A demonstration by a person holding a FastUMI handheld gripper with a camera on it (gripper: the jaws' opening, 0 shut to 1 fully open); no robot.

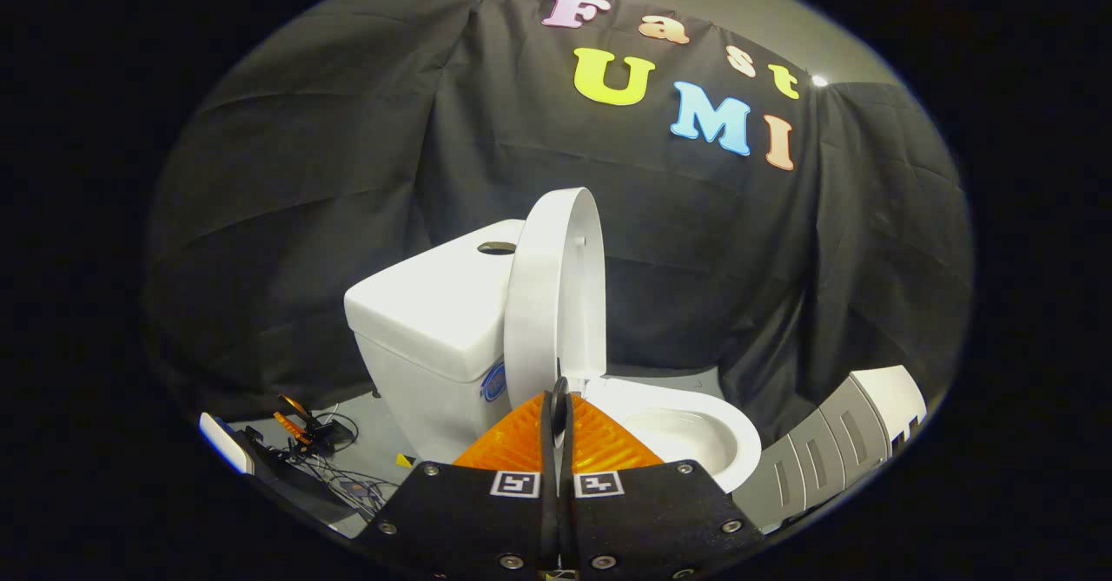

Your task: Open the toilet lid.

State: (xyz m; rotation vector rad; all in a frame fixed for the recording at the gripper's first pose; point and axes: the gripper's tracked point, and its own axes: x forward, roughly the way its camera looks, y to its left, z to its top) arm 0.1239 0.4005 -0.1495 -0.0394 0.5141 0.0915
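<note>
Claw (559,407) closed, toilet lid (556,290) raised upright.

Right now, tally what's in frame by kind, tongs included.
Tongs: 1, fingers together, nothing held
Toilet lid, raised upright: 1
Toilet tank: 1
Toilet bowl: 1
Grey ribbed unit beside the bowl: 1
Cable and device pile on the floor: 1
Total: 6
</note>
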